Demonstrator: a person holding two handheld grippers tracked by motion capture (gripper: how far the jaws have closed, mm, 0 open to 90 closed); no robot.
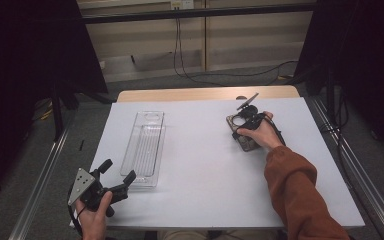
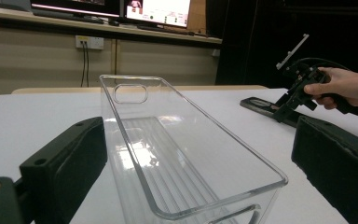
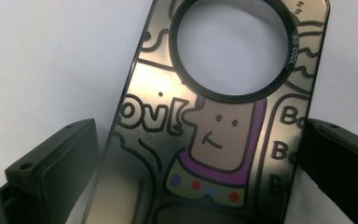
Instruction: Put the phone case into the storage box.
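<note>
A lab recording bay: black curtains [image 1: 25, 60] at nine and three o'clock, floor cables [image 1: 220, 77] and monitors [image 2: 158, 10] at twelve o'clock.

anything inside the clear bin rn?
Nothing is visible inside the clear bin: through its walls you see only the ribbed floor and glare. The phone case lies apart on the white table, between the open right tongs. Whatever lies beneath the case is covered.
</note>
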